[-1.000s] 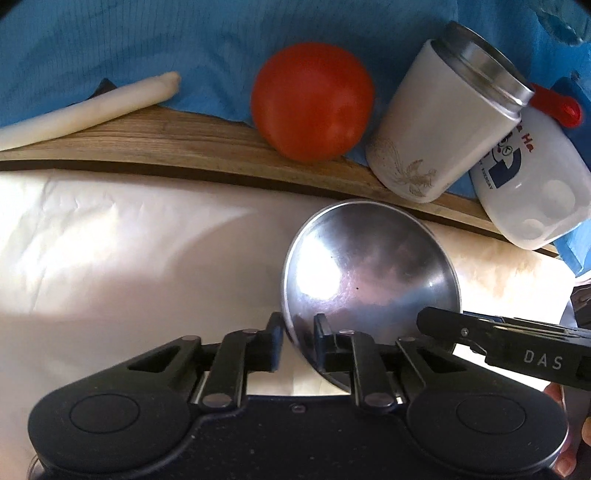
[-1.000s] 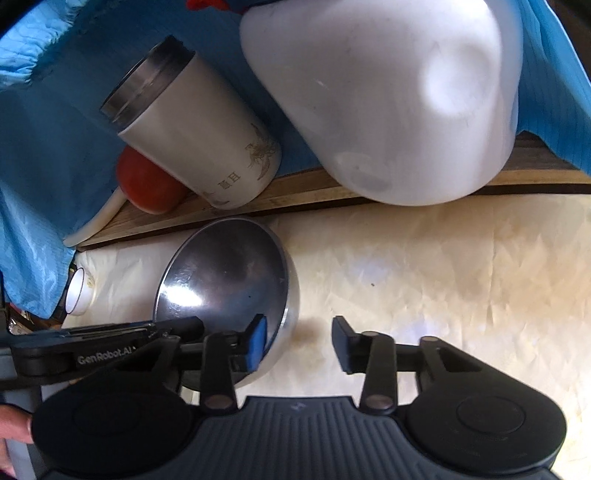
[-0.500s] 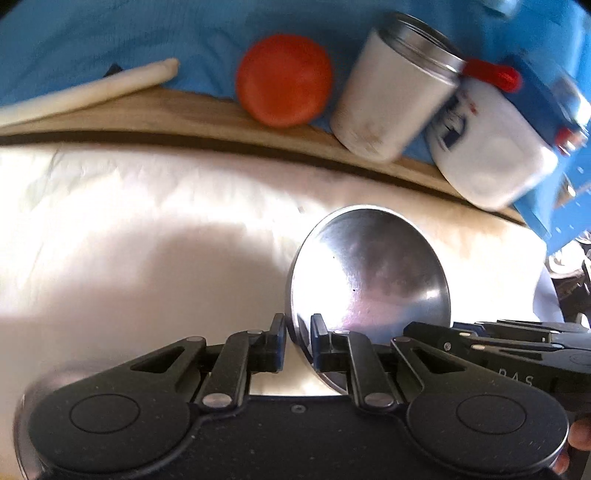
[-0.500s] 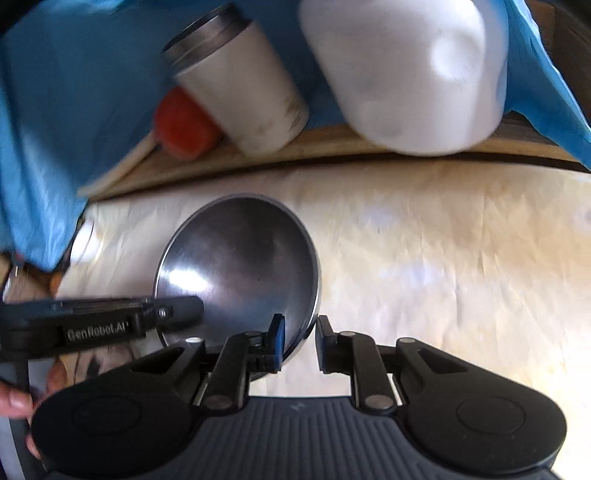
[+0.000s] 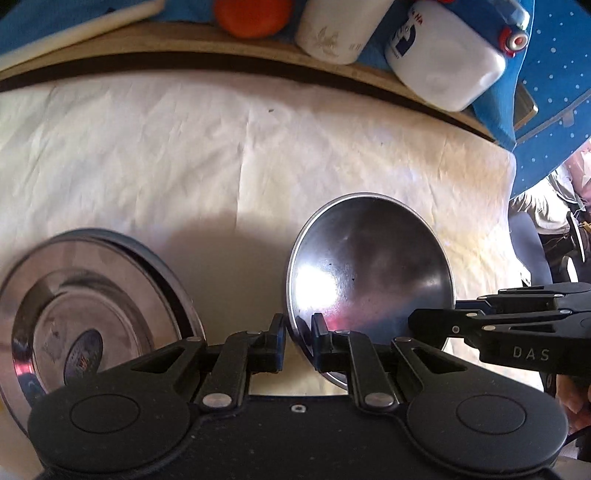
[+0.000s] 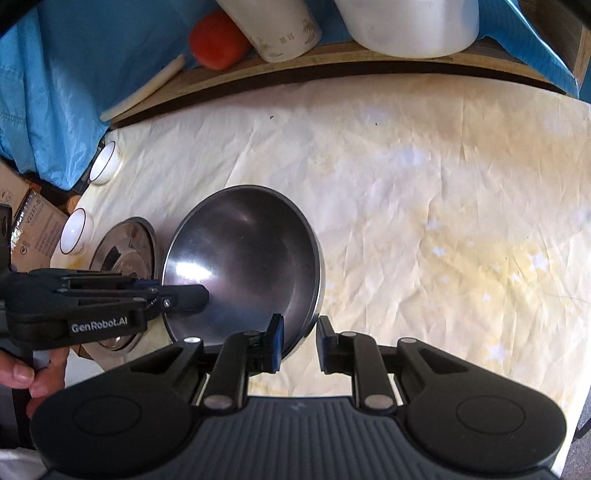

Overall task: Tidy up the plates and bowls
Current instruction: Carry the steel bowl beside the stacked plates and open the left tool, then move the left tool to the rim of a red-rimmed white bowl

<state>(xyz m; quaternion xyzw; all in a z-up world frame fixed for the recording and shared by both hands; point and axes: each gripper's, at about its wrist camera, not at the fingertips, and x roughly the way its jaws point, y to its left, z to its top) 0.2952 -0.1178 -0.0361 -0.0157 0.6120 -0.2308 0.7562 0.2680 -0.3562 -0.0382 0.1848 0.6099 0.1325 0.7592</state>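
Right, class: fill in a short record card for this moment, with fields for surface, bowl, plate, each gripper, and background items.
surface: cream cloth over a table
bowl: steel bowl, tilted, gripped at two points of its rim
plate: steel plate, lying on the cloth beside the bowl
left gripper: shut on the bowl's rim
right gripper: shut on the bowl's rim
background: tomato, white tumbler, white jug, blue cloth
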